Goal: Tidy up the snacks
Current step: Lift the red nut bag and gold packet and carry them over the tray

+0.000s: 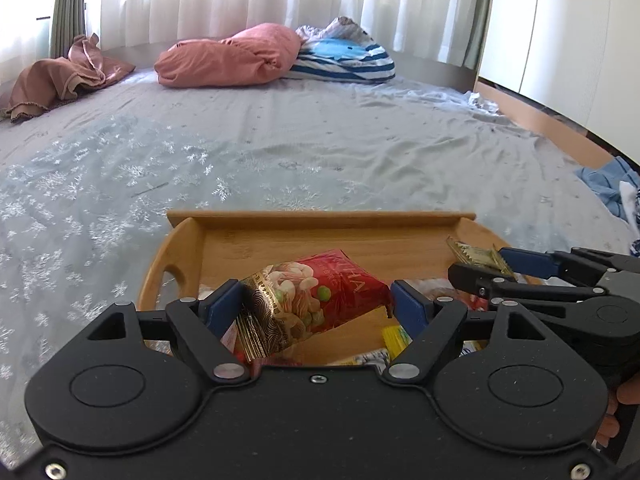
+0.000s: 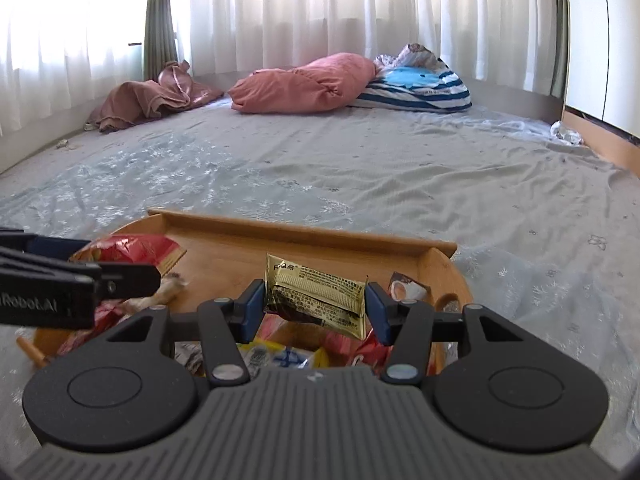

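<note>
A wooden tray (image 1: 320,218) with handle cut-outs lies on the bed; it also shows in the right wrist view (image 2: 304,236). My left gripper (image 1: 316,304) is shut on a red mixed-nuts packet (image 1: 320,292) and holds it over the tray's left part. My right gripper (image 2: 315,306) is shut on a gold snack packet (image 2: 320,296) over the tray's right part. The right gripper (image 1: 496,268) with the gold packet (image 1: 472,254) shows at the right of the left wrist view. Several other snack packets (image 2: 280,354) lie in the tray under the grippers.
The grey patterned bedsheet (image 1: 280,144) spreads around the tray. A pink pillow (image 1: 228,58), a striped blue pillow (image 1: 344,60) and a brown cloth (image 1: 60,76) lie at the far end by the curtains. Blue clothing (image 1: 608,188) lies at the right edge.
</note>
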A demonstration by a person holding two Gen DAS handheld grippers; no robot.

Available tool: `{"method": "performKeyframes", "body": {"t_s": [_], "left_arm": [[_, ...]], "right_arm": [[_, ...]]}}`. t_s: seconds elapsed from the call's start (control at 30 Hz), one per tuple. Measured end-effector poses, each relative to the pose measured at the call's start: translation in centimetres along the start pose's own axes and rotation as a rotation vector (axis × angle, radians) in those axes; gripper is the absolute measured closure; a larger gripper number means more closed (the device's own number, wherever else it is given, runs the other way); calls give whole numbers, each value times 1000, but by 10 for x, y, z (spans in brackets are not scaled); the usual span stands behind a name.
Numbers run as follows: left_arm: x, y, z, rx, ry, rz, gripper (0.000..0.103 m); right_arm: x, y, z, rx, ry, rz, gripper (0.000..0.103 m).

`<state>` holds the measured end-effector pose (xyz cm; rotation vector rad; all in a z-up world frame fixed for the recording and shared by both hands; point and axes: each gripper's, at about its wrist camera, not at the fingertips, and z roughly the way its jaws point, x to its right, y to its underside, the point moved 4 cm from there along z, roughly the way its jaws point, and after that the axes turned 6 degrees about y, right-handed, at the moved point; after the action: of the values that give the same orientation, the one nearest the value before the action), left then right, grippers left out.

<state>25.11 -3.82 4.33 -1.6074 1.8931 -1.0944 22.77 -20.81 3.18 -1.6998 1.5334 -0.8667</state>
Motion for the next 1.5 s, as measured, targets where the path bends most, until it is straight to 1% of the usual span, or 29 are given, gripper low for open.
{"method": "performKeyframes", "body": {"t_s": [0.13,0.23,0.43,0.6,1.17,1.37,1.5], "left_arm": [[-1,1,24,-33,13,-13,24],[0,3,36,-42,7,-5,24],[-1,9,49,-46,-6,1,24],[0,10,51,-39,-10,33,24],[0,11,53,-36,-10,39,22],[0,11,52,-35,-19,38,21],[0,11,50,-35,-25,41,18]], "right_arm": [[3,-4,21,-35,7,-6,46],[4,-7,36,-51,-2,2,46],[3,-11,57,-63,-3,2,46],[2,-7,71,-91,-25,13,46],[4,-1,80,-126,-39,46,45],[5,-1,80,-131,-42,52,43],[5,-2,79,-129,-45,55,40]]}}
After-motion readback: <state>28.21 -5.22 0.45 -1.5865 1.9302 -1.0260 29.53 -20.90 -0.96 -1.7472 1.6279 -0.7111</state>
